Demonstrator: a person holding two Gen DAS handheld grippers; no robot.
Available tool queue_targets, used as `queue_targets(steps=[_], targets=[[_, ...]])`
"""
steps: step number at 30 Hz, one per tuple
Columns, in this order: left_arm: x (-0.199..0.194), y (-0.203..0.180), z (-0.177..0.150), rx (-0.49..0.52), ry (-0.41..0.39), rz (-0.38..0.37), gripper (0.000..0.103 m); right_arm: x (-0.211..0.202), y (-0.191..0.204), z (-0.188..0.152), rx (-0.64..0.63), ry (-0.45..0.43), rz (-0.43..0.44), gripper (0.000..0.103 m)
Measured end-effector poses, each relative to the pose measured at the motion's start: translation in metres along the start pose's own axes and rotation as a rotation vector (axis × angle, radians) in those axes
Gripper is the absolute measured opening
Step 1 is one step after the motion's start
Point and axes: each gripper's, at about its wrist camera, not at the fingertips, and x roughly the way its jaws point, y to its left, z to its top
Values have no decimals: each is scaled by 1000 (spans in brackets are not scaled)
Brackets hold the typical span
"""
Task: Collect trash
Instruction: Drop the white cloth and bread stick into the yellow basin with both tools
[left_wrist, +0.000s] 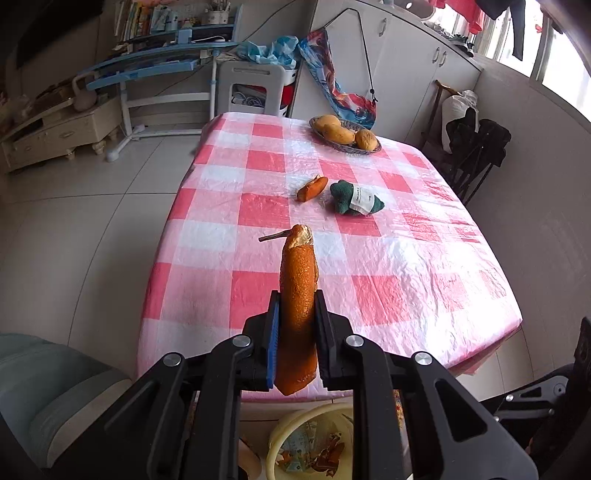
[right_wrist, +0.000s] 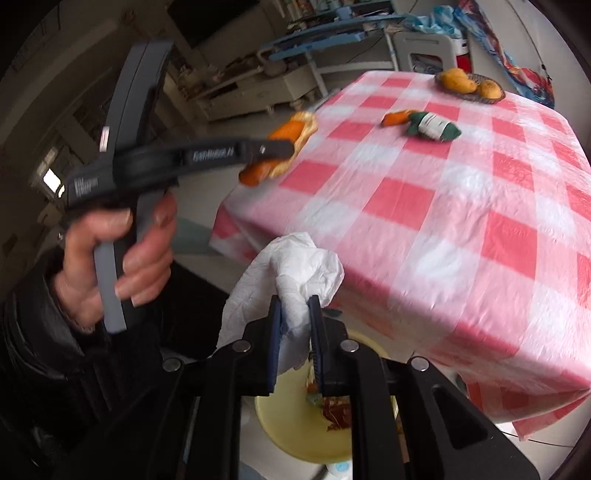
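Checkered tabletop (left_wrist: 406, 280) ahead, yellow bin (right_wrist: 295, 424) below its near edge.
My left gripper (left_wrist: 297, 299) pinches an orange peel (left_wrist: 298, 295); my right gripper (right_wrist: 295, 306) pinches a crumpled tissue (right_wrist: 291, 273) above the bin.

orange peel (left_wrist: 298, 314), pink-white checked tablecloth (left_wrist: 406, 266)

On the worktop (left_wrist: 388, 266), a basket (left_wrist: 345, 136) of fruit sits at the far end, right of centre. Nearer the middle lie a piece of peel (left_wrist: 312, 188) and, just to its right, a rolled sock (left_wrist: 356, 197), close together. Below the worktop's near edge stands a bin (left_wrist: 310, 439) with scraps in it. The left hand-held gripper (left_wrist: 297, 317) holds a peel (left_wrist: 299, 295) above that near edge; the right hand-held gripper (right_wrist: 295, 321) holds a tissue (right_wrist: 291, 273) over the bin.
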Motion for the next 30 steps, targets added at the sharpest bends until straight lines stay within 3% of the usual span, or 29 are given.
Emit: queue_targets(steps=[2, 3, 4, 5, 7, 9, 13, 19, 30], targets=[[-4, -1, -7, 3, 4, -1, 16, 12, 10, -12, -51, 74, -13, 22], [-7, -2, -11, 5, 7, -2, 16, 19, 14, -20, -71, 117, -15, 29], [-9, -3, -15, 8, 10, -3, 16, 24, 16, -25, -86, 143, -24, 45], [-11, -4, -19, 11, 14, -5, 16, 26, 20, -32, -100, 152, -45, 52], [-14, -8, -28, 22, 24, -6, 16, 25, 17, -32, -100, 139, -66, 53], [-17, -12, -37, 34, 36, -9, 16, 15, 7, -28, -53, 79, -84, 62], [-19, -26, -57, 69, 75, -21, 16, -14, -15, -26, 73, -67, -100, 66], [-16, -45, -93, 129, 165, -43, 16, -44, -29, -24, 164, -251, -101, 74], [-11, -66, -124, 221, 299, -77, 17, -58, -45, -23, 270, -324, -86, 79]])
